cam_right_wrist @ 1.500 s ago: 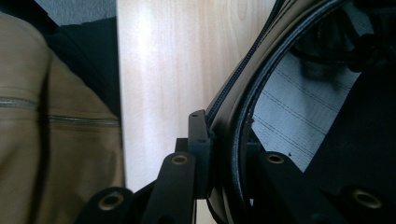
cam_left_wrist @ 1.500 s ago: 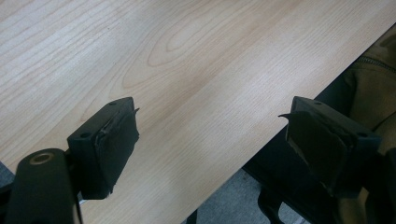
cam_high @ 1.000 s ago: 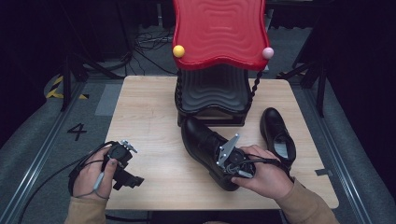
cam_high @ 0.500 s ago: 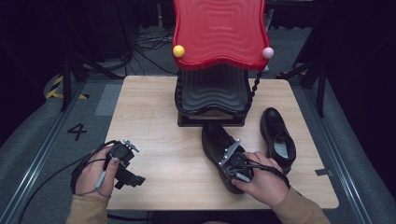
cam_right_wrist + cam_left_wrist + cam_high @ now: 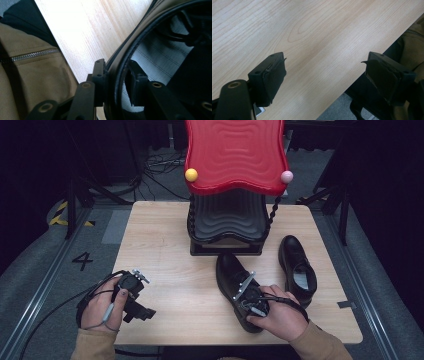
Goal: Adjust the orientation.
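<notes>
A black leather shoe [image 5: 234, 279] stands on the wooden table [image 5: 165, 245], toe toward the back. My right gripper [image 5: 251, 306] points down at its heel. In the right gripper view its jaws [image 5: 116, 78] straddle the shoe's collar rim [image 5: 126, 53], one outside and one inside. They have just been opening, and a small gap shows at the inner pad. The second black shoe [image 5: 297, 267] lies to the right. My left gripper [image 5: 142, 312] rests at the table's front left, its jaws [image 5: 325, 72] wide open over bare wood at the edge.
A red wavy-topped stand [image 5: 232, 155] with a black ribbed base [image 5: 227, 220] rises at the back centre, just behind the shoes. A yellow ball [image 5: 191, 174] and a pink ball [image 5: 286, 176] sit at its corners. A tan jacket [image 5: 30, 75] is close to the near edge.
The shoe under my right gripper has swung from a slant to nearly straight and shifted right, toward the other shoe. The right hand has sunk a little. The left hand has kept still.
</notes>
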Demonstrator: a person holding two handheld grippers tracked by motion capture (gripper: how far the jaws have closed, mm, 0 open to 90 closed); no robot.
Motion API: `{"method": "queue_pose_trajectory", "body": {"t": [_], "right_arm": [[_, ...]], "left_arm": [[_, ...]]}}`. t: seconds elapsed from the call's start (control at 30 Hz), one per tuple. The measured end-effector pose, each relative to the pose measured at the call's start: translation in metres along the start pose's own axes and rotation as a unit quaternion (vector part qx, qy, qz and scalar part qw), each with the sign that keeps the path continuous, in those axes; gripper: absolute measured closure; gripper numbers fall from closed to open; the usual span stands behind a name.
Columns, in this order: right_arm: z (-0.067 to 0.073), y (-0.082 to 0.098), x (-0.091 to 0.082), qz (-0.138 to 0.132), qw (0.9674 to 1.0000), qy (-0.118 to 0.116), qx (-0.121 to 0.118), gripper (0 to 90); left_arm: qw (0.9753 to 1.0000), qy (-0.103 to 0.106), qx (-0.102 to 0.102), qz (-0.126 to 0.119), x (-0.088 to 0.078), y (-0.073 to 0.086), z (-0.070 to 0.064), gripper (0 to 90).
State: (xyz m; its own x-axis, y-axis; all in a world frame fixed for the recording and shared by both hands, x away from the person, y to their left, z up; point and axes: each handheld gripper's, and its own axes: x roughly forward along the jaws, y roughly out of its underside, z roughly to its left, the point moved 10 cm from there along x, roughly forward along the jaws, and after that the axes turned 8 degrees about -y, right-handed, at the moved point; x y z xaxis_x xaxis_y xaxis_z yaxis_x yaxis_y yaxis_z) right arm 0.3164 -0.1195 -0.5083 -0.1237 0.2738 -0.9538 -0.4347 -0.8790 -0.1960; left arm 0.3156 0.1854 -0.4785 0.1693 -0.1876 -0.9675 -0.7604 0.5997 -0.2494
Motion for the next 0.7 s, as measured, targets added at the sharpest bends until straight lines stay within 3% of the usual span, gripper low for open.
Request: {"method": "queue_pose_trajectory", "body": {"t": [0.4, 0.57, 0.7], "right_arm": [[-0.002, -0.003, -0.021, -0.057, 0.9983, -0.013, -0.004, 61.9], [-0.005, -0.004, -0.045, -0.109, 0.9939, -0.014, -0.001, 58.8], [-0.012, -0.003, -0.064, -0.143, 0.9896, 0.005, 0.007, 58.8]], "left_arm": [[1.0, 0.001, 0.0, 0.002, 0.0, 0.0, 0.0, 17.1], [1.0, 0.001, -0.001, 0.001, 0.001, -0.001, 0.0, 17.1], [1.0, 0.001, 0.0, 0.001, 0.001, -0.001, 0.0, 17.1]]}}
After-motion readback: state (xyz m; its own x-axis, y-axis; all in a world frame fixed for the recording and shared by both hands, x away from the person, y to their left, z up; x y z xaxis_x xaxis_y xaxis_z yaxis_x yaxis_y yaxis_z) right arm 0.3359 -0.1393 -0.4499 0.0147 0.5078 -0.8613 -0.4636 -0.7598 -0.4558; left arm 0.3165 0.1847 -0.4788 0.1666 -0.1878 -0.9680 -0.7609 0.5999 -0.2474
